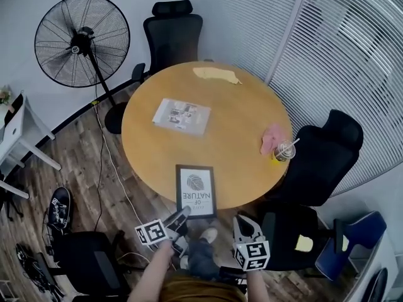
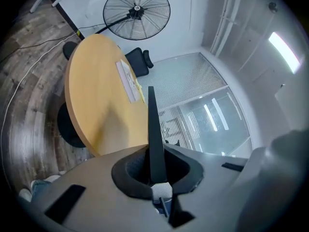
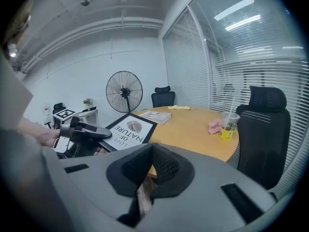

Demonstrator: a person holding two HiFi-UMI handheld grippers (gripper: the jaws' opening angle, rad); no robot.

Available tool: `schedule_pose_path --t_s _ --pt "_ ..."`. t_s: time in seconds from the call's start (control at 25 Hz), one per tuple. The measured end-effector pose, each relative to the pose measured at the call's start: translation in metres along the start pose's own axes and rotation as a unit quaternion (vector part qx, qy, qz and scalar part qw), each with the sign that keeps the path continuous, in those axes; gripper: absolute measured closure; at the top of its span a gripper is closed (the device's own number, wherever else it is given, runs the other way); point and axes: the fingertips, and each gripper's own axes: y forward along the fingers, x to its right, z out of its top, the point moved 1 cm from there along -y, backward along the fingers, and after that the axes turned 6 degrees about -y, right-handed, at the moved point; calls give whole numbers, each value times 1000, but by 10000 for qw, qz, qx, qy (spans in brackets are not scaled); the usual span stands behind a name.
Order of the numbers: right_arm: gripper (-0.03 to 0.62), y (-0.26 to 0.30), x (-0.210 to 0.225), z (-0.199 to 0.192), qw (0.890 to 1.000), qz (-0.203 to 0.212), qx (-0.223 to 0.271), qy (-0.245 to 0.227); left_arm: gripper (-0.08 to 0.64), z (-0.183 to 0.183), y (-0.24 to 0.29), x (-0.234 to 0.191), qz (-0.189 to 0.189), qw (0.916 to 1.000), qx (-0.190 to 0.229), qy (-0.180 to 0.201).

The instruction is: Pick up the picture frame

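The picture frame (image 1: 195,190) is black with a white print of a fingerprint-like mark and lettering. It lies at the near edge of the round wooden table (image 1: 239,112), overhanging it and tilted up. My left gripper (image 1: 182,214) is shut on the frame's near left corner. In the left gripper view the frame (image 2: 152,124) stands edge-on between the pads of the left gripper (image 2: 152,170). My right gripper (image 1: 247,224) hovers just right of the frame, shut and holding nothing. In the right gripper view, beyond the right gripper (image 3: 152,151), the frame (image 3: 129,129) slopes upward with the left gripper (image 3: 84,129) clamped on it.
A magazine (image 1: 181,115), a yellow cloth (image 1: 216,75), a pink cloth (image 1: 272,137) and a plastic cup with a straw (image 1: 284,150) lie on the table. Black office chairs (image 1: 327,150) surround it. A standing fan (image 1: 82,41) is at the far left, with its cable on the floor.
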Motion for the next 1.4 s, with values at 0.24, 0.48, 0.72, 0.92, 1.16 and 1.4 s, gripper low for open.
schedule_pose_path --t_s 0.24,0.48,0.72,0.92,1.16,1.4 --pt "580 -15 -4 6 9996 -181 208 65 509 -5 -15 21 -29 9998 36 185" --pt "580 -30 -12 16 9987 -283 432 51 509 -8 -30 36 -6 9997 48 239" --pt "580 -45 -19 32 9964 -440 725 57 509 -9 -43 54 -37 9993 90 352" --pt "580 -58 -25 43 9939 -513 979 9 508 -17 -55 77 -338 9991 168 177" --pt "580 -68 -29 46 9926 -560 1078 -27 509 -19 -67 82 -103 9994 196 250" --pt "580 -70 -31 49 9921 -580 1116 -29 509 -22 -68 97 -550 9982 199 167"
